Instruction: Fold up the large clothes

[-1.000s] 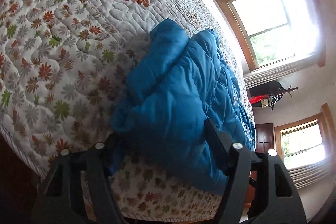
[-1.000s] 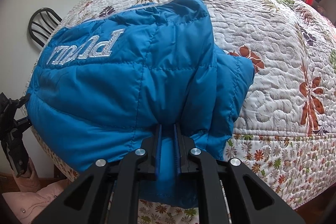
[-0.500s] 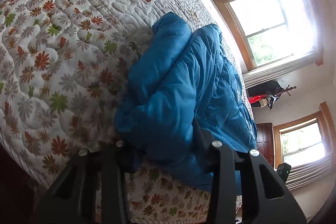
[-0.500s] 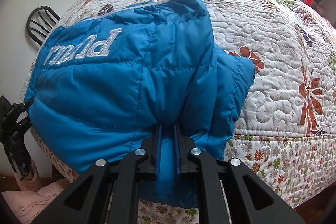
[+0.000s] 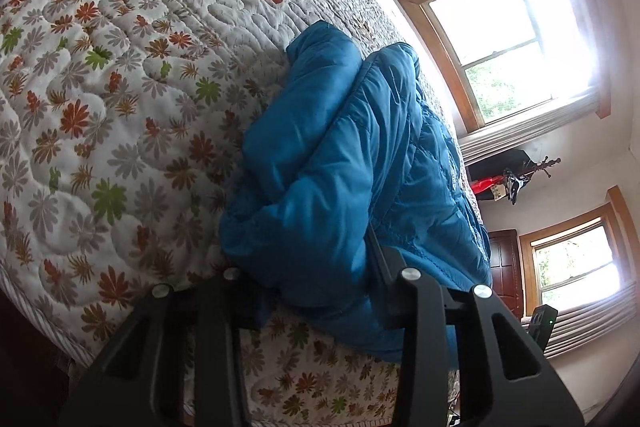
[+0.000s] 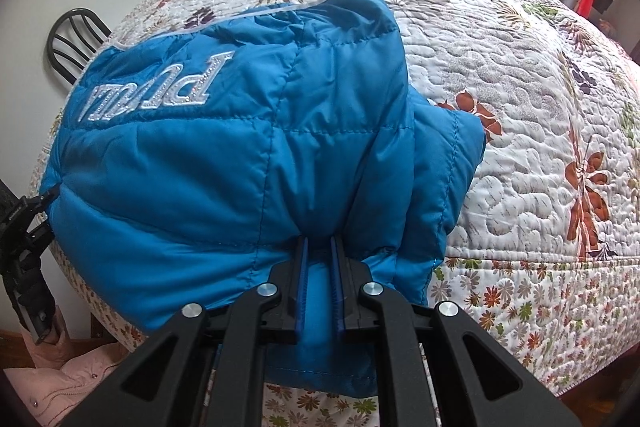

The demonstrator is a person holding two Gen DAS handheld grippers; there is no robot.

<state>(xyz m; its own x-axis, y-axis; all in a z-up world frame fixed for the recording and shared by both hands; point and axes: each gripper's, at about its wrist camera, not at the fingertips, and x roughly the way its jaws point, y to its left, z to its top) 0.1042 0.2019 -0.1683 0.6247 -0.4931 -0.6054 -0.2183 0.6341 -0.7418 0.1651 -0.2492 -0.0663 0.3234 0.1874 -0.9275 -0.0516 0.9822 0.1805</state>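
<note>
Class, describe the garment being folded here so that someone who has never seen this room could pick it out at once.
Start at the big bed under the white quilted bedspread printed with orange and green leaves. At its near edge lies a bunched bright blue padded jacket. It is the only plain blue thing on the quilt, puffy and stitched in panels, with silver lettering across one panel.

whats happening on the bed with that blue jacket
A person is folding a blue puffer jacket that lies bunched at the edge of a bed under a floral quilt, with handheld tongs in each hand. The right tongs are shut on a fold of the jacket at its near edge. The left tongs have just been closing around a thick bunch at the other end, which now sits between the fingers with the pads pressing into it. The jacket is not yet lifted.
</note>
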